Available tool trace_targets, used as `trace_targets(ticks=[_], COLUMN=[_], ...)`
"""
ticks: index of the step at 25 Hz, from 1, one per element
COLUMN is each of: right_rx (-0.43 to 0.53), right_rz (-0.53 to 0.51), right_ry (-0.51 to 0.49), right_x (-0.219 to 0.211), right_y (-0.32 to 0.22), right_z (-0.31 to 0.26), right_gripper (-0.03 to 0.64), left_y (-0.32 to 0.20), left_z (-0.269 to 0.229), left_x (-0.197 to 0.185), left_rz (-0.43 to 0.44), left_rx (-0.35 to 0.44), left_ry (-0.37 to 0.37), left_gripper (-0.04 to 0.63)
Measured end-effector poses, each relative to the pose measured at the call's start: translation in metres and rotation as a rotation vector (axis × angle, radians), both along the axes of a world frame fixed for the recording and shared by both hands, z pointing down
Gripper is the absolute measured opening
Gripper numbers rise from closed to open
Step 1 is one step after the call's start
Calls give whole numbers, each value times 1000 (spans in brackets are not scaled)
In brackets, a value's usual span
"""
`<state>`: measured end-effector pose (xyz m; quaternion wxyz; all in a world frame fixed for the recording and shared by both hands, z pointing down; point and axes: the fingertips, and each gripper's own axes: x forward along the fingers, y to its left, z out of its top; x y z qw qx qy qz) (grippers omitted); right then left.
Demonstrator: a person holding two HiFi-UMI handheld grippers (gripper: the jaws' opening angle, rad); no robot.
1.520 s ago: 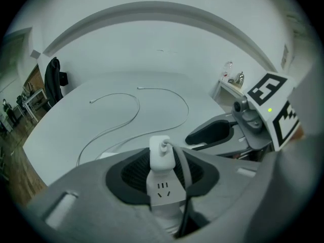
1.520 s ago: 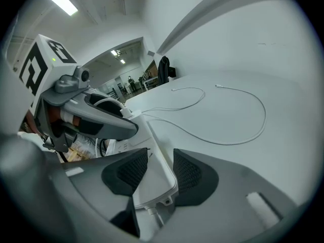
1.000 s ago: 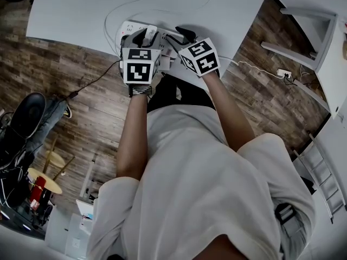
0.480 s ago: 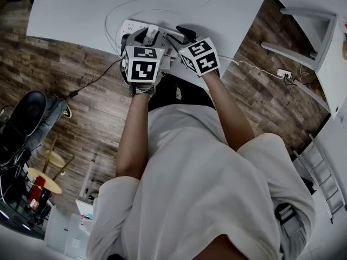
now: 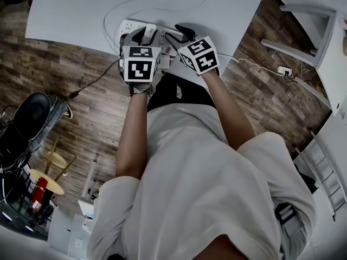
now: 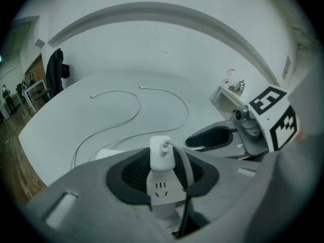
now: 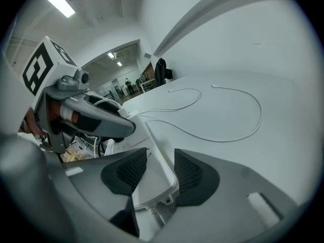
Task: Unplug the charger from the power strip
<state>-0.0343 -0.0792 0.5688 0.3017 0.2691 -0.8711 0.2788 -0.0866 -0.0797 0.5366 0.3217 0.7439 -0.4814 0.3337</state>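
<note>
A white power strip (image 5: 129, 26) lies near the front edge of the white table (image 5: 76, 10). A white charger (image 6: 161, 155) stands plugged into the strip (image 6: 161, 194), and its thin white cable (image 6: 129, 110) curls away over the table. My left gripper (image 6: 163, 170) reaches down over the strip, its ribbed pads closed on either side of the charger. My right gripper (image 7: 159, 172) is shut on the strip's end (image 7: 152, 181), where the strip's cord leaves. In the head view the left gripper (image 5: 145, 36) and the right gripper (image 5: 181, 34) sit close together over the strip.
The table's front edge runs just under both grippers. Wooden floor lies below it, with a black cable (image 5: 92, 80) at the left and a white cord to a plug block (image 5: 284, 72) at the right. A white frame (image 5: 309, 26) stands far right.
</note>
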Motion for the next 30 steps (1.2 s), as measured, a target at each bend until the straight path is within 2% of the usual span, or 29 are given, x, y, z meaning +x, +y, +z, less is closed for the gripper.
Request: trace_targets(ticks=[9,11,13,21,23,26,30], right_rx=[4,4,4,-1,1,3,10], right_rz=[2,5,7,25,27,22,26], right_ry=[4,2,-1,-20,-21,-22,-27], right_x=[1,1,1,4,4,4,4], right_y=[1,2,2,0,-1,-2,0], right_z=[-1,-1,-1,0,0,0,-1], right_gripper=[175,175,175,187,187,189,189], left_y=[1,1,1,-1,-1,-2,-2], left_z=[0,0,-1,-2,-3,-2,-5], left_x=[7,8,7,1,1,1,6], left_rz=[113,126,115,-10,-28,-5,79], left_rx=[24,29,25,4,7,13,45], left_ry=[-140,-152,-126,78,102,60,-71], left_gripper=[140,140,140,141,143,141,138])
